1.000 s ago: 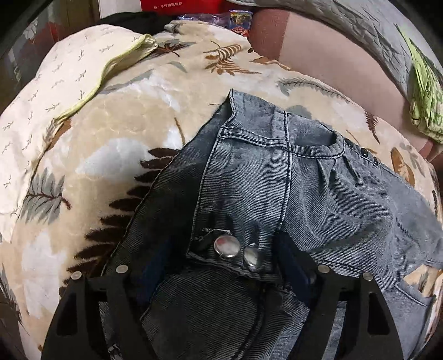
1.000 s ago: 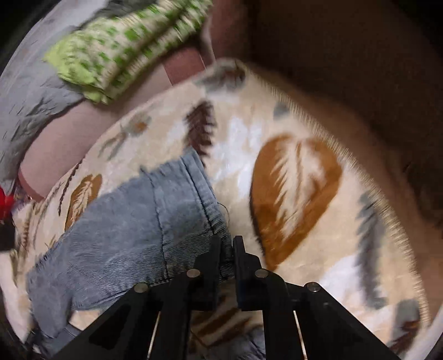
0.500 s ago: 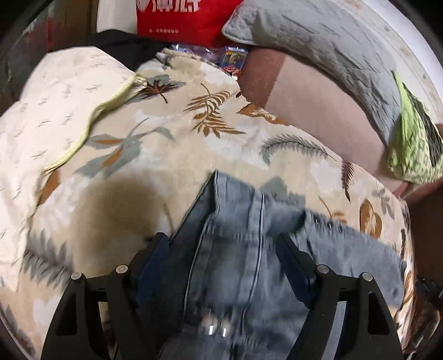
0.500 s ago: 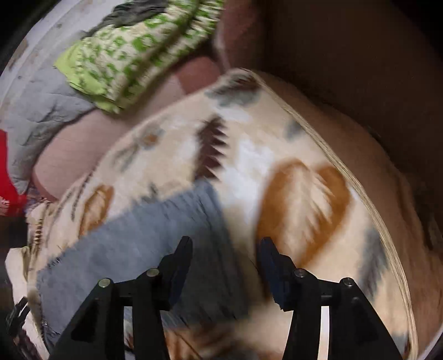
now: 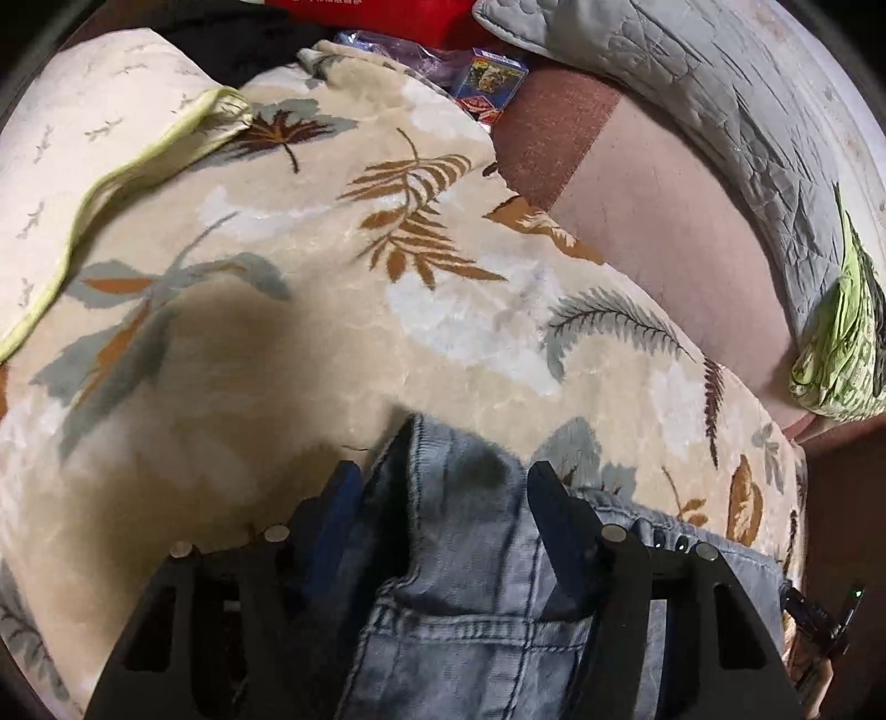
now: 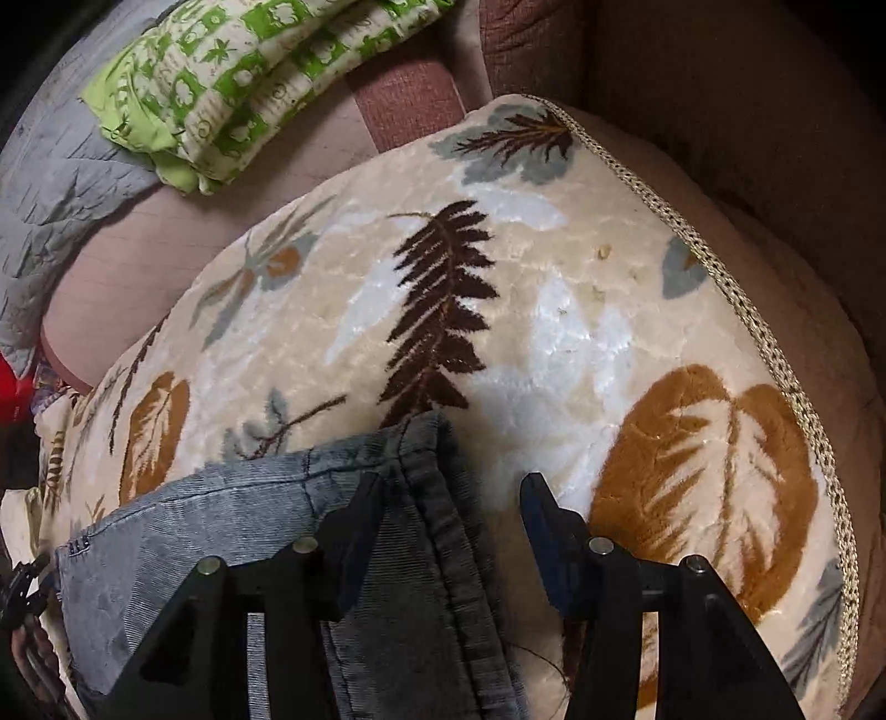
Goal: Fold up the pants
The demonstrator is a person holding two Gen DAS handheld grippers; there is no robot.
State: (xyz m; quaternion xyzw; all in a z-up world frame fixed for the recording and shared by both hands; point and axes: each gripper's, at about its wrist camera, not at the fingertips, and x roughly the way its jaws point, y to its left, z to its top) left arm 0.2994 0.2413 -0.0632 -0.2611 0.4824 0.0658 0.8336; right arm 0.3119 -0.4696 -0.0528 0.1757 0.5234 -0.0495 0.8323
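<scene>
Grey-blue denim pants (image 5: 465, 587) lie folded on a cream blanket with a leaf print (image 5: 310, 310). My left gripper (image 5: 440, 498) is open, its fingers on either side of the pants' waistband corner, just above the cloth and holding nothing. In the right wrist view the pants (image 6: 232, 531) show a hem corner near the frame's middle. My right gripper (image 6: 451, 509) is open over that hem edge and holds nothing. The lower part of the pants is hidden under both grippers.
A grey quilted cover (image 5: 709, 94) and a green patterned cloth (image 6: 249, 83) lie on the pink-brown sofa (image 5: 653, 221) at the back. A red bag (image 5: 365, 16) and a small printed box (image 5: 487, 83) sit behind the blanket. The blanket's braided edge (image 6: 736, 310) runs along the right.
Both grippers pulled back toward me over the pants. The right gripper, shut on the hem a second ago, opened and let go. The left gripper stayed open.
</scene>
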